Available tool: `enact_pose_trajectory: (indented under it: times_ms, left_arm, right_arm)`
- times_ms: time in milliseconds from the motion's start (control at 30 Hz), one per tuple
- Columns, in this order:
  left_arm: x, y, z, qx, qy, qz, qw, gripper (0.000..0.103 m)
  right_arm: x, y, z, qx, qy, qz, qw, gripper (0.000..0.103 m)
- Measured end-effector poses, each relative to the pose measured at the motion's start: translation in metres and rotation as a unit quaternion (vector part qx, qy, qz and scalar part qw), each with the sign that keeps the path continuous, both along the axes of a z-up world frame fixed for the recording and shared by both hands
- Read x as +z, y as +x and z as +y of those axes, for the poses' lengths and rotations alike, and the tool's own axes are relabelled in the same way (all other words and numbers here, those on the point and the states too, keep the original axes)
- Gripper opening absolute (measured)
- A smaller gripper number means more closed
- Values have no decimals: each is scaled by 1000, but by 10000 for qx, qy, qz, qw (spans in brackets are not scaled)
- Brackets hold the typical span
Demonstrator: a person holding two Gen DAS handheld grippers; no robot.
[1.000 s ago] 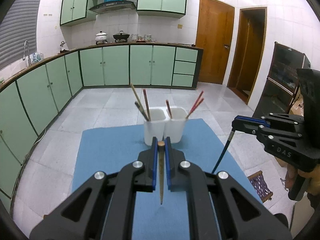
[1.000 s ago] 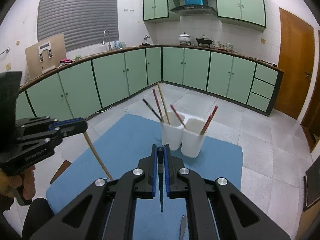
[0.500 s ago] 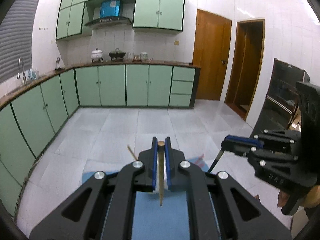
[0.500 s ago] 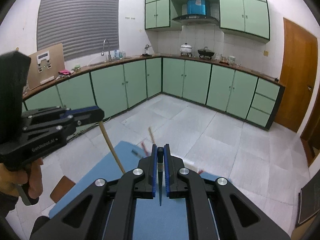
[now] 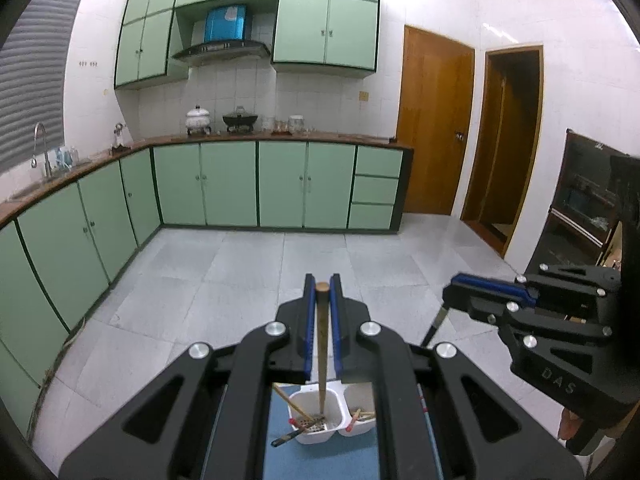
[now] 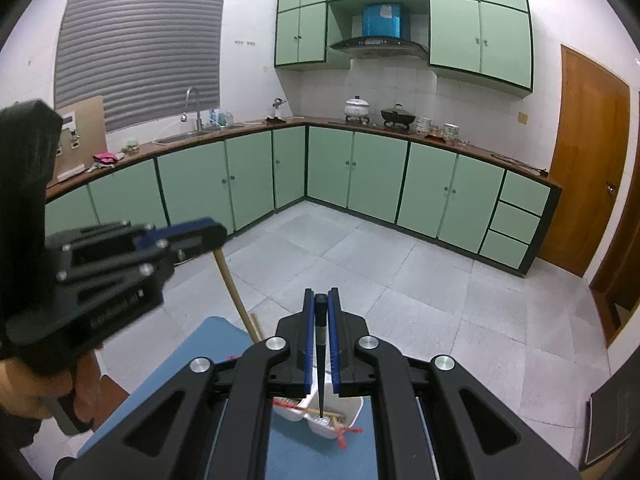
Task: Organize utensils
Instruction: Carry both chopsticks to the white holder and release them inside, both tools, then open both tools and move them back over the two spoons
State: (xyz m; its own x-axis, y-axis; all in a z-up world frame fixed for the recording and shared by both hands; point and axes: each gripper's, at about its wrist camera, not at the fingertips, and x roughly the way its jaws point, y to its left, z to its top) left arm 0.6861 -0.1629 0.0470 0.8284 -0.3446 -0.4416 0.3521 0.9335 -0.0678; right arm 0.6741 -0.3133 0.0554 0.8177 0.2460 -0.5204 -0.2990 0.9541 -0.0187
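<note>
Chopsticks (image 5: 321, 344) over blue mat (image 5: 320, 460) (green-cabinet (image 5: 228, 184) kitchen, tiled floor (image 5: 248, 264)).

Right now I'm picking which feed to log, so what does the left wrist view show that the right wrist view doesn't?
Only the left wrist view: the wooden chopstick seen down its length in the left gripper, and an open doorway.

Only the right wrist view: the black chopstick in the right gripper, the shuttered window and sink tap.

Both: the white twin-cup holder on the blue mat, with both chopsticks poised above it.
</note>
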Motion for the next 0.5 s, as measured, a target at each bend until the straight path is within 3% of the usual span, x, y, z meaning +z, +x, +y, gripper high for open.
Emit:
enact_pose_trajectory:
  times_ms: [300, 500]
  left_arm:
    - [-87, 37, -3, 42, 203, 646, 9977, 6]
    - [-106, 43, 7, 96, 236, 906, 9956, 7]
  right_arm:
    - [-77, 39, -16, -161, 26, 551, 9983, 6]
    - [-98, 41, -20, -193, 71, 798, 9966, 9]
